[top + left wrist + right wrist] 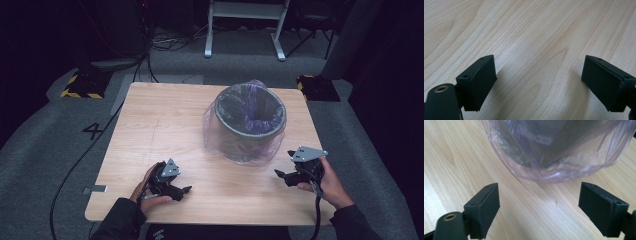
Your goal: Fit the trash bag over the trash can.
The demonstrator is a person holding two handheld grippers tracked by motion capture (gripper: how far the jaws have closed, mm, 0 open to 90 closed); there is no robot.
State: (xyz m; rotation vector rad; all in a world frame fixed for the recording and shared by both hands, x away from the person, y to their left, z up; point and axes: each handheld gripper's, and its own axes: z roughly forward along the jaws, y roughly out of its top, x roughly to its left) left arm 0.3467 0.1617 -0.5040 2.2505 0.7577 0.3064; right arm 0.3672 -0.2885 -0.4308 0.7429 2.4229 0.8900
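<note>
A round dark bin (248, 121) stands on the wooden table (165, 130), right of centre. A thin purple plastic bag (265, 150) lines it and drapes over its rim and down its outside. My left gripper (185, 192) rests low at the table's near left edge, open, with bare wood between its jaws (539, 82). My right gripper (284, 165) is held near the right front of the bin, open and empty. In the right gripper view the hanging bag (554, 167) is just beyond the jaws, apart from them.
Grey carpet surrounds the table. A white frame (245, 25) stands at the back, and cables (75, 165) run along the floor at the left. Yellow-striped blocks (82, 85) lie by the far corners. Bare wood stretches across the table's left half.
</note>
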